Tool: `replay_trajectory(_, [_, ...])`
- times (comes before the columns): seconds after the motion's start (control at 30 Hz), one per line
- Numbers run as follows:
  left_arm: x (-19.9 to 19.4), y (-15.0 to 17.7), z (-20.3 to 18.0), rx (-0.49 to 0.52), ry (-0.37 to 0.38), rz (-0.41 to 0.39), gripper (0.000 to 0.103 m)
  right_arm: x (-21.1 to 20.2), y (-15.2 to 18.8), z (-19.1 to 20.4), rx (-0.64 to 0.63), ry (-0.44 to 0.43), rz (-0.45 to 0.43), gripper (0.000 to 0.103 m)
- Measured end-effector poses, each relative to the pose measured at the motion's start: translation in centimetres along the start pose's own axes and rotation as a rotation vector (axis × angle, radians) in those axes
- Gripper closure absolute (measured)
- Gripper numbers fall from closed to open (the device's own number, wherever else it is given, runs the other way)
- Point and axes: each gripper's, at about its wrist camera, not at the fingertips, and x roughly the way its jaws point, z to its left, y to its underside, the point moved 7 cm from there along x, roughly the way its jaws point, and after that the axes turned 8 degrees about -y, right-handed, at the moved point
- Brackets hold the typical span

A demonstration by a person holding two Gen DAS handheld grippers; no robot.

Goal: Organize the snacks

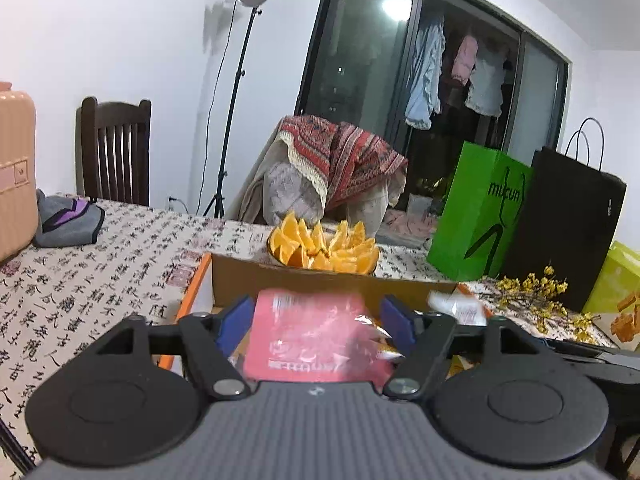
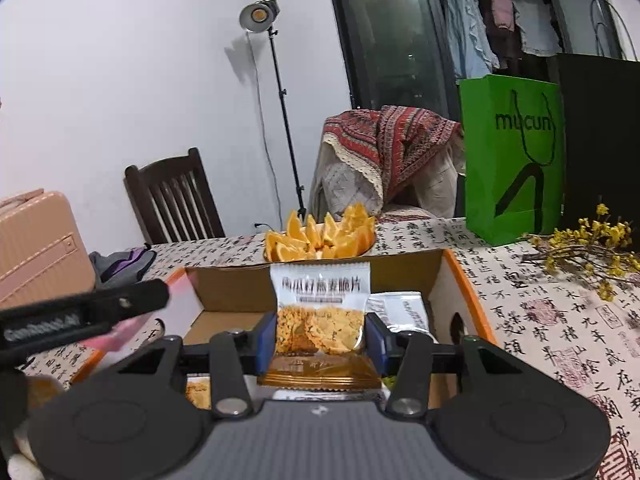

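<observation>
The right gripper holds a cracker packet upright between its jaws, which are closed on the two side edges of the packet. The long axis of the packet stands up and down, and the open cardboard box lies straight ahead and below it, so the coming move seems to be a short way forward and down into the box. The packet is white on top with dark print, shows golden crackers in the middle, and has an amber lower seam. A silver packet already lies inside the box.

The left gripper has its jaws apart around a pink packet; the pads do not seem to press it. This packet is blurred and lies over the near edge of the box on the tabletop.
</observation>
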Motion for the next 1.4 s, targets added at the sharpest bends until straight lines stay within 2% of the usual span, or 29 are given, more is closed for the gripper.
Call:
replay_trajectory(0.07, [-0.4,-0.2,0.1,-0.005,-0.013,-0.017,0.006,-0.4,-0.3,-0.3,0.011,0.004,-0.013,0.044])
replay_trajectory(0.1, [-0.7,-0.3,0.2,-0.004,-0.029,-0.028,0.001,-0.6,-0.4,-0.4,0.014,0.009,-0.022,0.032])
replay_trajectory(0.13, [-0.9,-0.4,0.2,-0.006,-0.043,-0.037,0.000,-0.9,-0.4,-0.6,0.018,0.017,-0.033,0.021])
replay_trajectory(0.27, [-1.3,-0.7,0.8,-0.022,-0.057,-0.033,0.000,-1.6,-0.7,-1.0,0.024,0.032,-0.056,0.009])
replay_trajectory(0.3, [-1.3,-0.8,0.9,-0.025,-0.061,-0.031,0.000,-1.6,-0.7,-1.1,0.025,0.033,-0.057,0.000])
replay_trajectory(0.53, [-2.3,-1.4,0.8,-0.018,-0.061,-0.049,0.000,-2.3,-1.1,-0.5,0.008,0.026,-0.071,0.000])
replay_trajectory(0.83, [-5.7,-2.0,0.4,0.012,-0.070,-0.075,0.000,-5.4,-1.6,1.3,-0.039,0.030,-0.097,0.000])
replay_trajectory(1.4, [-14.9,0.7,1.7,0.077,-0.088,-0.088,0.000,-14.1,1.8,3.0,-0.064,0.038,-0.106,0.000])
